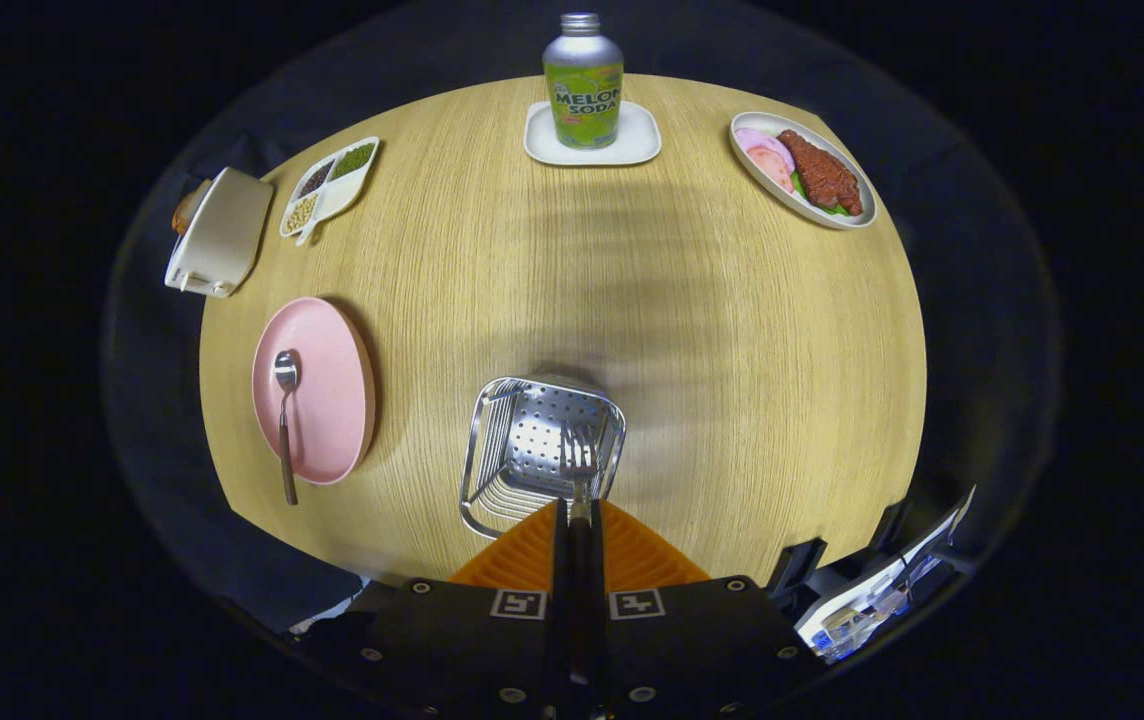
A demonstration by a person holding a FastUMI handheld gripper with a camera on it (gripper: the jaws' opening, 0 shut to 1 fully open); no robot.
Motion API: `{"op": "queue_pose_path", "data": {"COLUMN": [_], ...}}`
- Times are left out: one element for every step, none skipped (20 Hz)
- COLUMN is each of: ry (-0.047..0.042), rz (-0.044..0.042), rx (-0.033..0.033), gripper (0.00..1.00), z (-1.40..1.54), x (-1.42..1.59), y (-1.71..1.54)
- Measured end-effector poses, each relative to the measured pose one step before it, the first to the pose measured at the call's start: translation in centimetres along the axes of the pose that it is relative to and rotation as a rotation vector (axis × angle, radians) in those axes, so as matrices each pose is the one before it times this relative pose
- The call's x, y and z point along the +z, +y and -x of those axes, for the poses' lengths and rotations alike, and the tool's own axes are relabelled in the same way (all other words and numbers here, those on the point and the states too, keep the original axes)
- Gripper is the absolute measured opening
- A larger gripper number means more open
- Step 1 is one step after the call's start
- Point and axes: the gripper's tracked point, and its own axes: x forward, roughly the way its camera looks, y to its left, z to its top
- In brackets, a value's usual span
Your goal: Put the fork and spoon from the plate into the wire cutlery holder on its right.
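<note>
My gripper (579,512) is shut on the fork (578,455), whose handle runs back between the two fingers. The fork's tines point forward and hang over the wire cutlery holder (492,455), a shiny metal basket with a perforated bottom just ahead of the fingers. Left of the holder lies the pink plate (332,400). The spoon (285,405) rests on it, bowl away from me, with its dark handle sticking out over the plate's near rim.
On the round wooden table (732,350) stand a melon soda bottle (583,85) on a white tray at the far side, a dish of meat (804,168) at far right, a divided snack dish (330,186) and a white container (220,232) at far left.
</note>
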Motion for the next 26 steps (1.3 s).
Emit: {"op": "queue_pose_path", "data": {"ry": [-0.02571, -0.01948, -0.01487, -0.018, -0.02037, -0.02227, -0.03345, -0.03489, -0.04442, -0.0487, -0.05049, -0.05443, -0.05513, -0.05464, -0.05276, -0.05109, -0.05174, -0.05219, -0.05348, -0.05475, -0.05474, -0.0635, -0.06558, -0.06183, -0.06017, -0.04736], "rz": [0.00352, -0.0019, -0.00343, -0.00579, -0.00423, -0.00556, -0.00756, -0.00955, -0.01259, -0.01312, -0.00843, -0.00689, -0.0049, -0.0048, -0.0043, -0.00143, -0.0005, 0.00049, -0.00093, 0.00127, 0.00365, 0.00707, 0.01067, 0.01323, 0.01247, 0.01454], "rx": [-0.01025, -0.00567, 0.0005, 0.00217, 0.00601, -0.00285, 0.00405, 0.00228, 0.00728, 0.00441, 0.00697, 0.00407, 0.00417, 0.00579, 0.00537, 0.00605, 0.00444, 0.00334, 0.00654, 0.00152, 0.00017, -0.01005, -0.00403, -0.00404, -0.00267, -0.00886], "gripper": [0.09, 0.08, 0.08, 0.09, 0.11, 0.11, 0.12, 0.12, 0.14, 0.16, 0.2, 0.23, 0.28, 0.33, 0.42, 0.47, 0.55, 0.59, 0.66, 0.7, 0.75, 0.77, 0.78, 0.8, 0.81, 0.82], "z": [-0.158, -0.026, 0.034, -0.047, 0.098, 0.012, 0.124, 0.152, 0.292, 0.311, 0.341, 0.385, 0.367, 0.589, 0.31, 0.356, 0.263, 0.259, 0.253, 0.29, 0.306, 0.221, 0.335, 0.672, 0.501, 0.449], "x": [0.45, 0.234, 0.217, 0.188, 0.264, 0.29, 0.487, 0.517, 0.759, 0.83, 0.848, 0.853, 0.971, 0.96, 0.954, 0.77, 0.904, 0.9, 0.96, 0.991, 0.993, 1.151, 1.213, 1.231, 1.284, 1.008], "y": [-0.28, -0.028, 0.153, 0.116, 0.175, 0.07, 0.174, 0.144, 0.245, 0.259, 0.258, 0.124, 0.078, 0.304, 0.441, 0.477, 0.384, 0.358, 0.495, 0.42, 0.397, 0.086, 0.226, 0.232, 0.309, 0.128]}}
